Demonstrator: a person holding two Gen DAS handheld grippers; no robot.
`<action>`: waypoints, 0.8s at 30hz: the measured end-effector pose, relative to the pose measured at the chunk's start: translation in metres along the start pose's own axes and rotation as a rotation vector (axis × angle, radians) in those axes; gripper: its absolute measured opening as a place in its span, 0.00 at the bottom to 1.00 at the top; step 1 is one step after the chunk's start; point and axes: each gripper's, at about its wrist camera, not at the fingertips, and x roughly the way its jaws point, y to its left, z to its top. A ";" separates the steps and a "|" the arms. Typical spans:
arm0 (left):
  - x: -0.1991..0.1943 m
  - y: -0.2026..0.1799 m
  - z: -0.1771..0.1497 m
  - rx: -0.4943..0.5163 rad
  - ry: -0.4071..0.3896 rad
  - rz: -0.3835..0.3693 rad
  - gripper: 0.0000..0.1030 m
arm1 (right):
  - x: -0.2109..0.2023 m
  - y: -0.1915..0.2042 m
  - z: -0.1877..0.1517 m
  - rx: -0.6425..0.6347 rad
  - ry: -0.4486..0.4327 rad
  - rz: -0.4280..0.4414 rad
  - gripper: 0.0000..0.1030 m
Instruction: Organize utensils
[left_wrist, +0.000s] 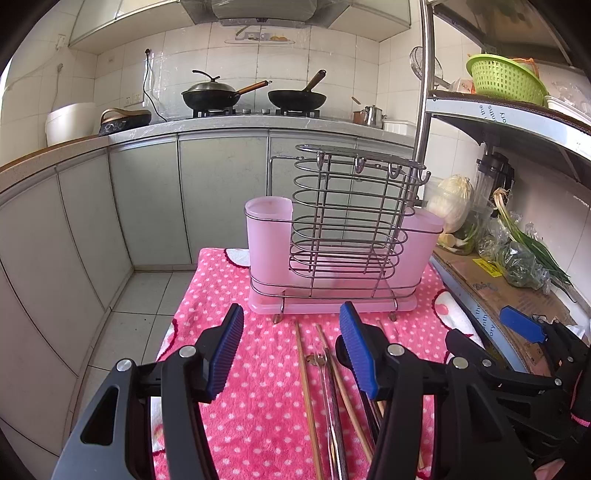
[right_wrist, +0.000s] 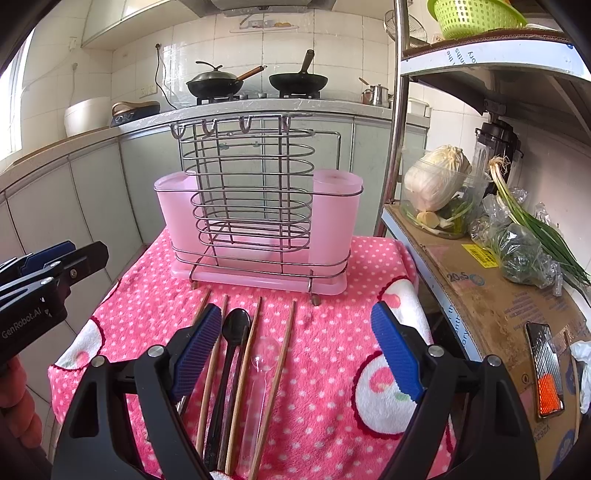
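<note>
A wire utensil rack (left_wrist: 345, 229) (right_wrist: 255, 210) with pink plastic cups stands on the pink dotted towel (right_wrist: 332, 325). In front of it lie several wooden chopsticks (right_wrist: 279, 373) (left_wrist: 304, 384), a black spoon (right_wrist: 231, 354) and a clear plastic spoon (right_wrist: 258, 373). A small fork (left_wrist: 321, 363) lies among them in the left wrist view. My left gripper (left_wrist: 291, 343) is open and empty above the utensils. My right gripper (right_wrist: 295, 343) is open and empty, its jaws either side of the spoons and chopsticks. Each gripper shows at the edge of the other's view.
A metal shelf unit (right_wrist: 397, 110) stands right of the towel, with cabbage (right_wrist: 436, 181), green onions (right_wrist: 543, 236), cardboard (right_wrist: 491, 295) and a grater (right_wrist: 546, 369). A green basket (left_wrist: 506, 79) sits on its upper shelf. Behind is a counter with two woks (left_wrist: 255, 96). Tiled floor lies left.
</note>
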 end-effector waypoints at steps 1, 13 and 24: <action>-0.001 0.000 0.000 0.001 -0.002 0.000 0.52 | 0.000 0.000 0.000 0.001 -0.001 0.000 0.81; -0.002 -0.001 0.001 0.002 -0.007 -0.001 0.52 | 0.000 0.000 -0.001 0.000 -0.003 0.001 0.81; -0.003 -0.001 0.002 0.000 -0.014 0.000 0.52 | 0.000 0.000 0.000 0.000 -0.004 0.002 0.81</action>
